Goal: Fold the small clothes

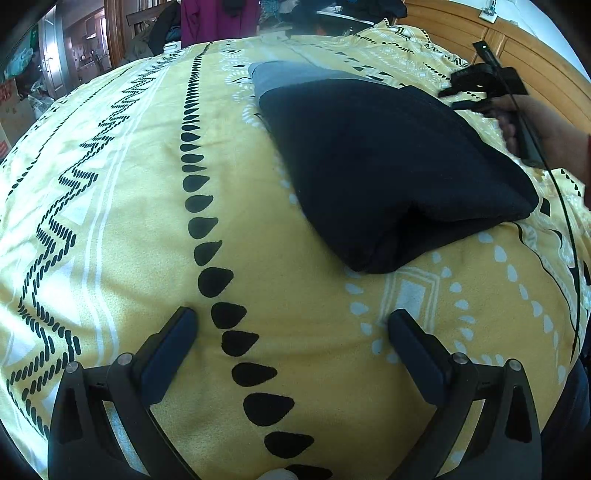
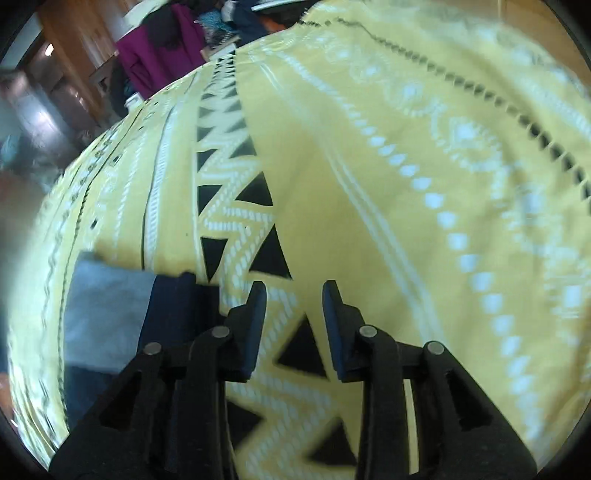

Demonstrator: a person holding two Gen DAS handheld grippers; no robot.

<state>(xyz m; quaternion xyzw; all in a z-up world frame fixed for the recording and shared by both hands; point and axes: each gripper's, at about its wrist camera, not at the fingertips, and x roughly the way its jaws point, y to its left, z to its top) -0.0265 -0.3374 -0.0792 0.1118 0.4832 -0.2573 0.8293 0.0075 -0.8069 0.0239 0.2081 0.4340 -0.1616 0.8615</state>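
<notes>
Lying folded ahead of the empty, spread left claw (image 1: 291, 321), the dark garment (image 1: 388, 166) looks finished; the right claw (image 2: 294, 291), also spread and empty, hangs just beside it.

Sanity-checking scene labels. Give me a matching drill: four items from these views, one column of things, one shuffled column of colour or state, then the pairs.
Things:
1. folded garment
2. bedspread
3. left gripper
4. hanging jacket

Colour or state:
A. purple, at the far edge of the bed
B. open, holding nothing
C. dark with a grey band, lying folded
D. yellow with black and white pattern

Pairs: 1-C, 2-D, 3-B, 4-A
</notes>
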